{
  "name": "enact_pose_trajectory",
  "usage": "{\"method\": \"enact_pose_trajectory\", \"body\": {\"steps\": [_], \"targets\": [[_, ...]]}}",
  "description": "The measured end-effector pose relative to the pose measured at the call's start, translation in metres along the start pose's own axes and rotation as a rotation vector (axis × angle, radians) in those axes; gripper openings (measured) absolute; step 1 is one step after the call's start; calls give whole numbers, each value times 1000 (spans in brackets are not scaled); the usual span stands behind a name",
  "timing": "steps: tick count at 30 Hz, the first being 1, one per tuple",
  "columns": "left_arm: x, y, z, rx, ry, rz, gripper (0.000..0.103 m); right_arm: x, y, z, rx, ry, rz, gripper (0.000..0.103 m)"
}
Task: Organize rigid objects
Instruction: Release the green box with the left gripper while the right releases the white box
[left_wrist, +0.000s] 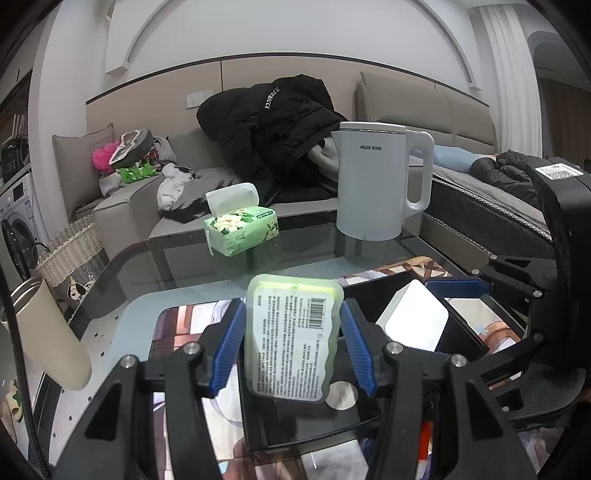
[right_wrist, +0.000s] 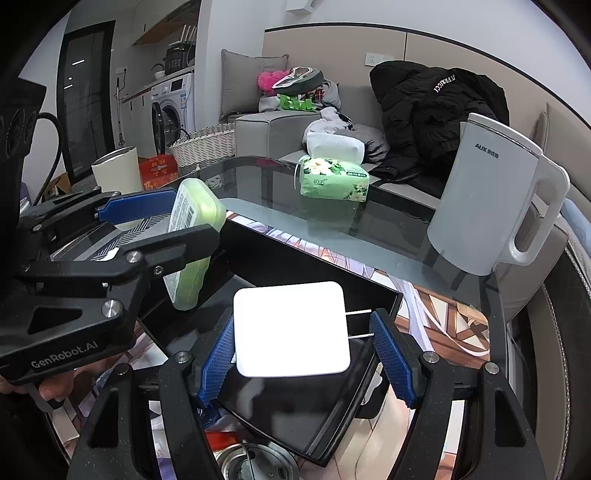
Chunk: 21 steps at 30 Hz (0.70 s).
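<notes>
My left gripper (left_wrist: 293, 347) is shut on a green plastic box (left_wrist: 293, 339) with a barcode label, held above a black tray (left_wrist: 277, 428). The right wrist view shows the same box (right_wrist: 192, 236) between the left fingers (right_wrist: 136, 210). My right gripper (right_wrist: 306, 354) holds a white charger block (right_wrist: 291, 328) over the black tray (right_wrist: 317, 432); its two prongs point at the right pad, the left pad touches the block. The charger also shows in the left wrist view (left_wrist: 413, 317), beside the right gripper's blue pad (left_wrist: 456, 286).
On the glass table (right_wrist: 369, 236) stand a white AUX kettle (left_wrist: 376, 181), a green tissue pack (left_wrist: 240, 225) and a cream tumbler (left_wrist: 48, 336). Behind are a grey sofa with a black jacket (left_wrist: 269, 129), a wicker basket (left_wrist: 70, 254) and a washing machine (right_wrist: 171, 110).
</notes>
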<state>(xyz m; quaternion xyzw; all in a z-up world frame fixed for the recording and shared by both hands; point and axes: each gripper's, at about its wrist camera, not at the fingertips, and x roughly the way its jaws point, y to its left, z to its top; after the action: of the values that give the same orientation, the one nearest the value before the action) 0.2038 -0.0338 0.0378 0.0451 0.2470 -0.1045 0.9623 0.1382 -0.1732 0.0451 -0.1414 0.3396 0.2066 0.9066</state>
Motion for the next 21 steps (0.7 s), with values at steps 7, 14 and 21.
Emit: {"method": "enact_pose_trajectory", "body": {"steps": [7,14,21], "targets": [[-9,0,-1,-2,-25,-11,61,-13,2,0,-14,-47,-56,92],[-33,3,-1,-19,-96,-21,103,-27,-3,-5,-20,-88,-99,102],[-52,-2,-6,11,-110,10,103,-42,-2,-13,-25,-101,-99,102]]}}
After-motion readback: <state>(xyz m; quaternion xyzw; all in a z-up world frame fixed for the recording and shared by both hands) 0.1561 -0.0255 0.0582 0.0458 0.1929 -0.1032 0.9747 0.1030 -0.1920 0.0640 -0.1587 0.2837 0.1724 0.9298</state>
